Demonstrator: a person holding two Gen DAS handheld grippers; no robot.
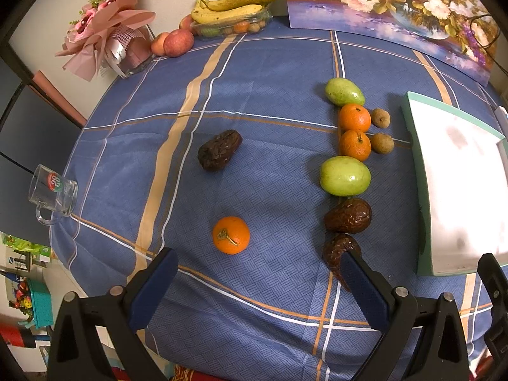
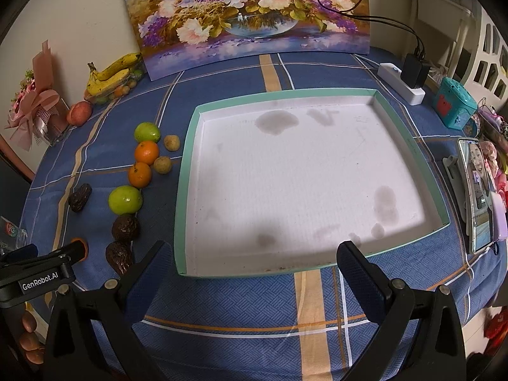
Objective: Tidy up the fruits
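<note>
Both tongs, left tongs point(image 1: 257, 281) and right tongs point(image 2: 254, 273), hang wide apart, gripping nothing; loose orange point(image 1: 230, 235) just ahead, white tray point(image 2: 187, 146) empty.

On the counter point(image 1: 270, 73) we find a row of fruits point(image 1: 347, 146) just left of the tray point(image 2: 187, 190). Two fruits point(image 1: 219, 149) lie apart, farther left. Bananas point(image 1: 231, 4) sit behind, apparently in a container.

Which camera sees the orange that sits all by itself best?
The left wrist view: the lone orange lies whole and close, just ahead of the open left gripper. In the right wrist view only a sliver of it peeks out behind that gripper.
</note>
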